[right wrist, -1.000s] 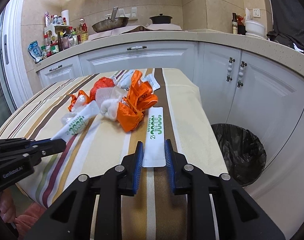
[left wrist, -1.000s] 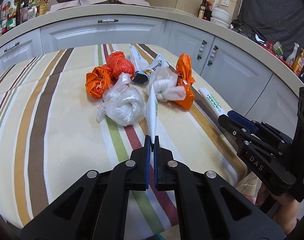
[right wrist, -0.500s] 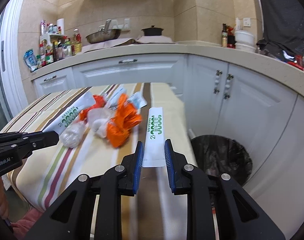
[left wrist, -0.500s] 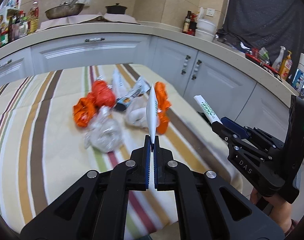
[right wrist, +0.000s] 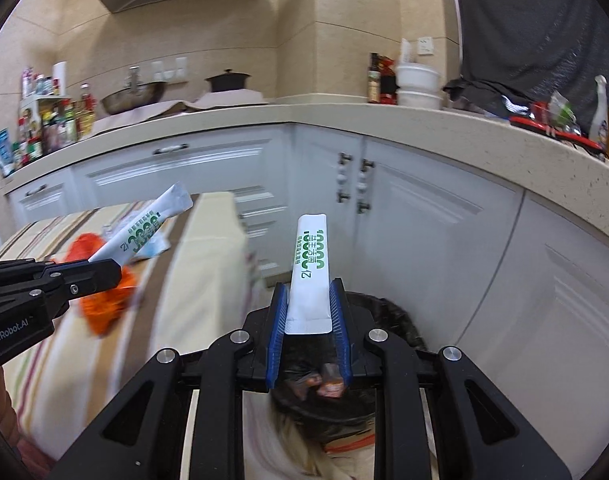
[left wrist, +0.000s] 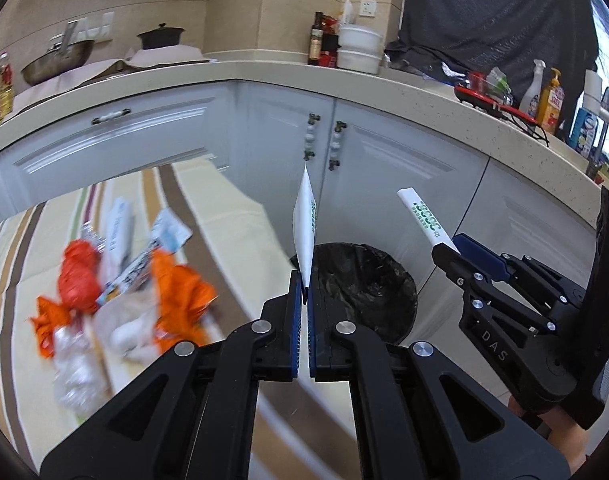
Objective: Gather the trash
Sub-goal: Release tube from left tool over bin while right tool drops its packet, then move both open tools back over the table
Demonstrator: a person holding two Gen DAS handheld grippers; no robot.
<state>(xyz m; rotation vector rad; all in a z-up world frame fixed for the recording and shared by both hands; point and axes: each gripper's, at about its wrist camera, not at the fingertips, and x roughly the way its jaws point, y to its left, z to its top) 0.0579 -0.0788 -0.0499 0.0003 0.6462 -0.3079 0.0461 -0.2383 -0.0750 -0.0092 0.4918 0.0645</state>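
Trash in transit: left gripper (left wrist: 303, 300) clenched on one white green-printed paper sachet (left wrist: 305, 224); right gripper (right wrist: 309, 312) grasping its twin (right wrist: 310, 276); both carried off the striped tablecloth (left wrist: 232, 236) to above the black-lined bin (left wrist: 368, 280); release due.

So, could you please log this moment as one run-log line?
left gripper: shut on sachet | right gripper: shut on second sachet | bin: below | table trash: remaining

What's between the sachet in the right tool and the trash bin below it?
Nothing: in the right wrist view the sachet, clamped in the right tool, hangs over the black-lined bin with only open air between.
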